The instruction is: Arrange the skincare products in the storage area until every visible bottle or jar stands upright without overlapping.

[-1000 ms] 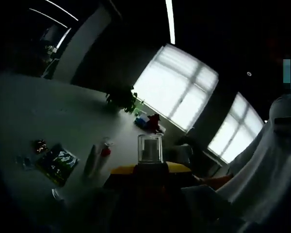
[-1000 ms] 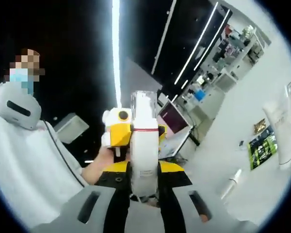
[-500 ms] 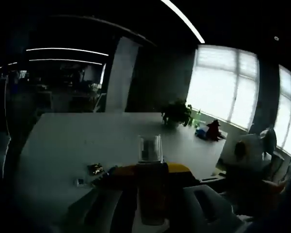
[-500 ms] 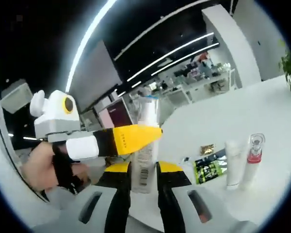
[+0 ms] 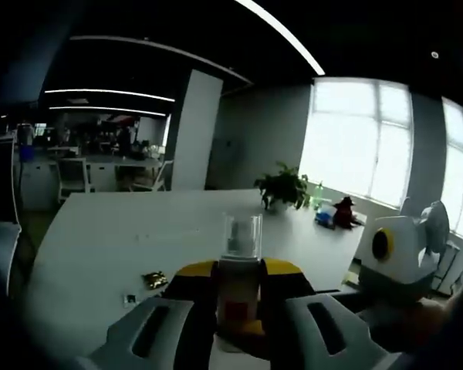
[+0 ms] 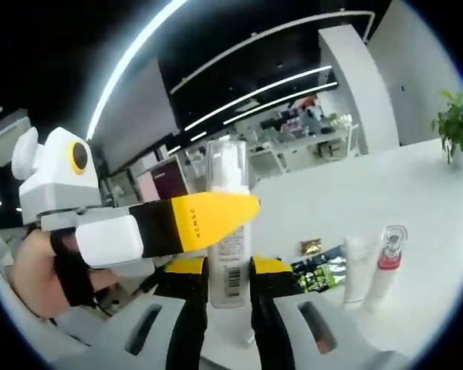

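A white pump bottle [image 6: 228,231] with a clear cap stands upright between the jaws of the right gripper [image 6: 224,289], which is clenched on its lower body; a barcode label faces the camera. The left gripper [image 6: 193,222] reaches in from the left of that view, its yellow-tipped jaws closed on the same bottle's [image 5: 239,266] upper body, a hand [image 6: 42,266] behind it. In the left gripper view the bottle rises between that gripper's own jaws [image 5: 238,308]. Right of the bottle, on the white table [image 6: 386,185], a white tube [image 6: 357,266] and a red-collared bottle [image 6: 386,266] stand upright, just beside each other. Between them and the held bottle lie a green packet [image 6: 322,276] and a gold sachet [image 6: 310,247]. Farther off stands a potted plant [image 6: 457,127].
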Demonstrator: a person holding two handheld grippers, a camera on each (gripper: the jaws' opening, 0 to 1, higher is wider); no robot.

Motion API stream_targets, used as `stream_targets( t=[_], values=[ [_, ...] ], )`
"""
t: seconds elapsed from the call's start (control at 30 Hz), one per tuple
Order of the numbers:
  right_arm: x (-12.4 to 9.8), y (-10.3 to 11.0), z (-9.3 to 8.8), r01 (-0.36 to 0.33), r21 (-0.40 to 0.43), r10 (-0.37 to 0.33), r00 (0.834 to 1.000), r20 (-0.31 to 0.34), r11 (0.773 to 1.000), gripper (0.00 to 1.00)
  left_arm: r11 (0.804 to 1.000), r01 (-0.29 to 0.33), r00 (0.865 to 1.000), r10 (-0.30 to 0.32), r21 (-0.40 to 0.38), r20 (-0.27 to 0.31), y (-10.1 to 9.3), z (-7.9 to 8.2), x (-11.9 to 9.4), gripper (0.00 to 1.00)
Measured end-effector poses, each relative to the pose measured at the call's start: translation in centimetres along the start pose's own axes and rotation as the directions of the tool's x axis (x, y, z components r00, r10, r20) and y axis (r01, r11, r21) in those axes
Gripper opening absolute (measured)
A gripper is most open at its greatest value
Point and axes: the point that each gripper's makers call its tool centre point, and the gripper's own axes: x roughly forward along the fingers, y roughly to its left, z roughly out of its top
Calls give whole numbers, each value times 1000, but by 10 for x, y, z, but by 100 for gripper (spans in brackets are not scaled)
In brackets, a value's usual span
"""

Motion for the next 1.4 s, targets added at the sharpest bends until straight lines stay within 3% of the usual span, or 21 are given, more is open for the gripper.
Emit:
stream_targets(
  t=[0.13,0.37,0.5,0.63,0.7,0.77,0.8,0.83,0.87,0.9,0.97,1.0,1.07,1.1,1.13,1.23,1.3,1.4],
  values=[
    [-1,2,0,-27,-38,27,1000,-10,999,19,1000,4,1000,-4,-6,2,3,1,-1,19],
    [-6,2,-6,-66,-13,66,998,-15,998,18,999,39,999,-38,19,-21,-5,-5,-1,19],
    [-11,2,-8,-123,3,123,992,-8,992,18,996,90,995,-90,10,-31,-7,-6,-1,20],
    [-16,4,-8,-194,1,194,981,-4,981,18,987,161,986,-161,5,-40,-14,-6,-5,20],
    [-21,8,-5,-268,6,268,963,9,963,18,982,191,980,-191,-3,-48,-15,-6,-8,21],
    [-27,18,-4,-360,19,360,933,12,933,18,960,275,959,-278,-53,-58,-23,-5,-13,22],
    [-29,16,-2,-366,6,365,931,17,931,18,956,288,955,-291,-54,-55,-23,-3,-14,23],
    [-31,19,-1,-399,-14,400,917,12,917,18,939,342,936,-344,-40,-71,-28,-3,-17,23],
    [-35,22,-1,-434,-13,434,901,3,901,18,932,360,929,-362,-45,-72,-30,-1,-18,24],
    [-37,22,3,-441,-33,442,897,14,897,18,925,376,924,-378,-47,-62,-31,1,-20,24],
    [-45,30,5,-503,-43,503,864,-3,863,18,897,440,894,-442,-48,-72,-38,4,-25,24],
    [-46,29,7,-500,-58,501,866,0,864,18,894,447,891,-449,-36,-69,-38,6,-25,25],
    [-50,34,8,-542,-69,542,840,-20,838,18,866,499,862,-499,-20,-87,-47,6,-30,25],
    [-52,36,9,-553,-89,553,833,-24,828,18,864,503,861,-502,-2,-85,-47,8,-31,25],
    [-54,41,8,-579,-85,578,815,-37,811,18,855,519,851,-516,7,-96,-50,8,-33,25],
    [-58,46,10,-614,-115,613,788,-49,781,18,833,552,830,-547,25,-109,-54,9,-38,25],
    [-60,48,11,-624,-145,622,780,-60,768,19,820,569,819,-560,51,-126,-58,10,-42,24],
    [-64,51,11,-655,-173,654,753,-73,735,19,793,602,795,-586,89,-158,-62,10,-48,24]
  ],
)
